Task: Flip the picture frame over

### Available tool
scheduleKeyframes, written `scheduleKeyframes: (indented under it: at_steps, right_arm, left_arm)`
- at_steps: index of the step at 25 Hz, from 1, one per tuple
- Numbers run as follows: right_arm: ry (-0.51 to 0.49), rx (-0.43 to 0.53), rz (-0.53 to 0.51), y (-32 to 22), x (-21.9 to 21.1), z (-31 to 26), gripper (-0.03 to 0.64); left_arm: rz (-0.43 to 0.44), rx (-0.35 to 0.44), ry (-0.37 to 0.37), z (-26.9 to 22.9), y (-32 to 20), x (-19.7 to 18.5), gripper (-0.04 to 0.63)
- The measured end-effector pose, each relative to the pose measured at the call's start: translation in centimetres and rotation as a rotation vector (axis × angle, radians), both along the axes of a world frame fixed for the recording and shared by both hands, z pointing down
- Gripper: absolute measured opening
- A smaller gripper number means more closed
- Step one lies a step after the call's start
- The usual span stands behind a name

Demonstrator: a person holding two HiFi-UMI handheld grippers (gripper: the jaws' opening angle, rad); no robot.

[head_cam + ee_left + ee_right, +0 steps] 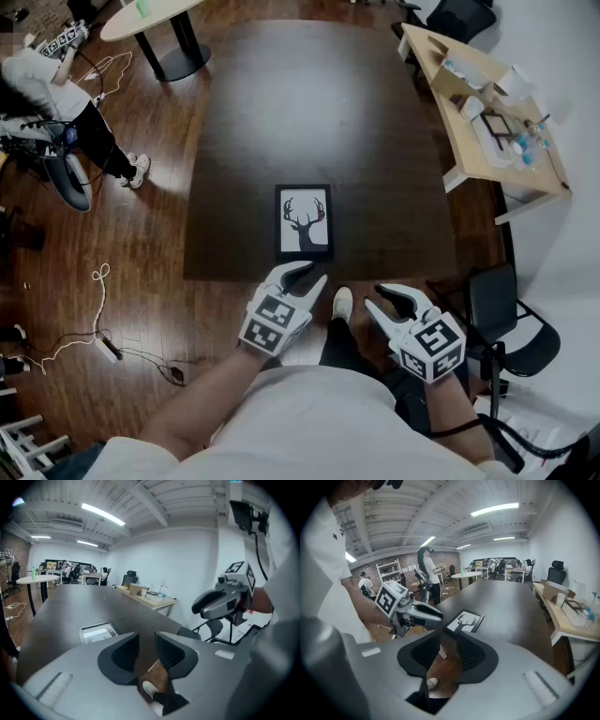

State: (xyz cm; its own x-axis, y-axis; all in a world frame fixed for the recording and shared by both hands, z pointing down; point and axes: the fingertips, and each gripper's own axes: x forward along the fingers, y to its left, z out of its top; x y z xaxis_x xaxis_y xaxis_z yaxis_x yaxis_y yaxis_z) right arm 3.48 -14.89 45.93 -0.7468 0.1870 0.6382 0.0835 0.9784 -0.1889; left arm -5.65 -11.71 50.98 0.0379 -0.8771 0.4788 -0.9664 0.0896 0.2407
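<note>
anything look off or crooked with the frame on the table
Nothing stands out. The picture frame lies flat, deer side up, square to the near edge of the table, with no visible damage. The left gripper and right gripper are short of it, each open and empty.

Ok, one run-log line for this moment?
flip: not started | picture frame: flat on table, deer side up | left claw: open, empty, by frame's near edge | right claw: open, empty, clear of frame

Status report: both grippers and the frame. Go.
Left gripper, right gripper: fingers apart, empty, hovering at the dark table's near edge. Black picture frame with deer silhouette flat, picture side up, untouched. Nothing in between.
</note>
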Motion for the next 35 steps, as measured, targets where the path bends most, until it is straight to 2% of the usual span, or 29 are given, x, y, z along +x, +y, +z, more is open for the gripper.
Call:
scheduleKeyframes:
  at_steps: [6, 11, 13, 19, 23, 28, 35]
  right_arm:
    - [0.003, 0.036, -0.091, -7.8, -3.3, 0.0, 0.114]
    - [0.029, 0.006, -0.199, -11.3, -4.7, 0.8, 0.114]
    - [0.045, -0.008, -0.224, -12.2, -4.8, 1.3, 0.112]
    - [0.053, -0.035, -0.230, -13.9, -5.0, 1.3, 0.110]
    - [0.070, -0.053, -0.261, -13.7, -5.0, 1.5, 0.109]
    - [0.076, -0.058, -0.271, -13.8, -5.1, 1.4, 0.107]
    - [0.077, -0.062, -0.259, -13.9, -4.8, 1.7, 0.107]
  left_arm:
    - [-0.173, -0.182, -0.014, 6.8, -7.3, -2.4, 0.106]
    - [-0.338, -0.331, -0.037, 10.1, -8.8, -4.5, 0.107]
    - [-0.377, -0.377, -0.049, 10.9, -9.0, -4.8, 0.107]
    - [-0.423, -0.426, -0.067, 12.1, -9.5, -5.3, 0.107]
    - [-0.462, -0.453, -0.039, 13.1, -8.9, -5.3, 0.107]
    - [-0.490, -0.470, -0.063, 13.1, -9.0, -5.1, 0.094]
    - [-0.530, -0.454, 0.022, 13.3, -9.2, -5.1, 0.064]
